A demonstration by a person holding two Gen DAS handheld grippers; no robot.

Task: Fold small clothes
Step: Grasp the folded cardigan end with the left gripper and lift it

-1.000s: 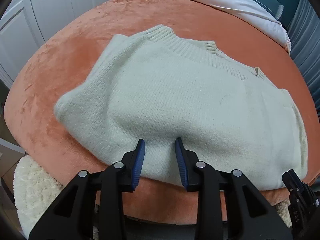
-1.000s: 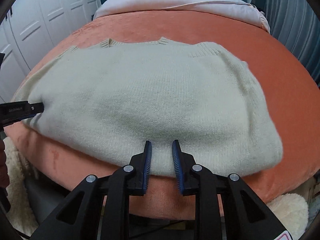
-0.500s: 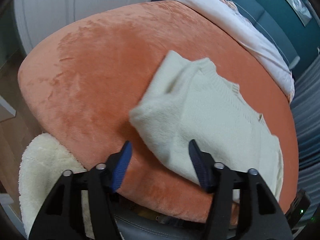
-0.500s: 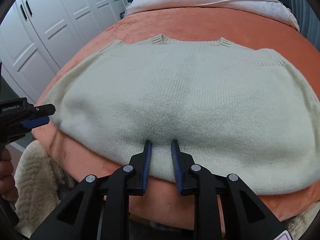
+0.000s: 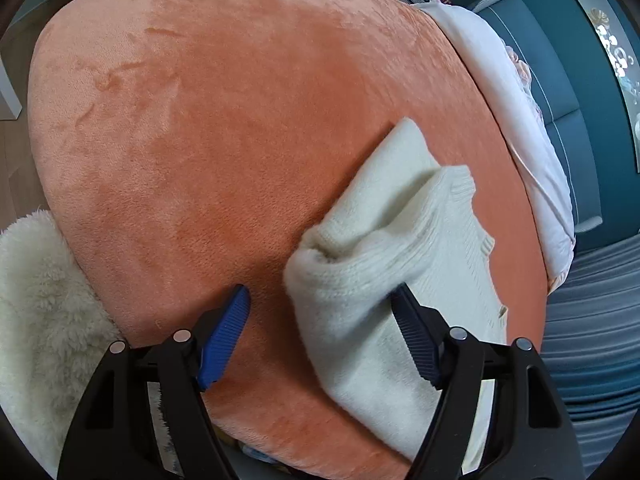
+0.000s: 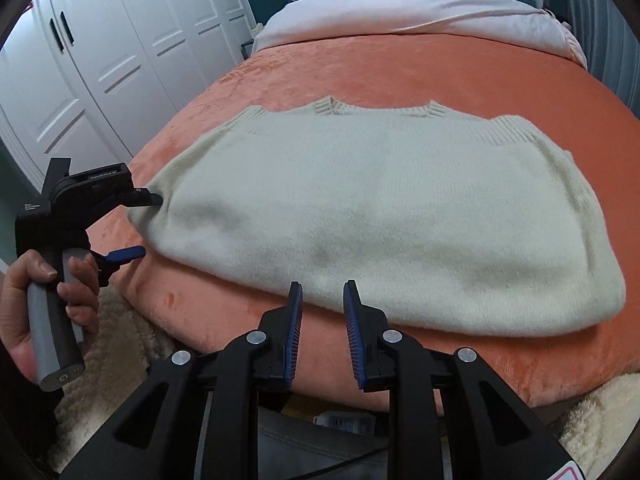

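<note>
While opening, sweater [image 5: 376, 280] between left jaws

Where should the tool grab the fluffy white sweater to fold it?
Probably the sweater's thick folded end by the left tool, coming in from that side. That end bulges up off the orange blanket, so one finger could slide under and one over. The left tool's jaws are opening there, with the end between them, unpinched.

From my left-wrist view, the cream knitted sweater [image 5: 400, 280] hides the tip of the right-hand blue ribbed finger [image 5: 416, 332], and its lower edge runs behind the black gripper frame [image 5: 480, 400], so I can't see it.
</note>
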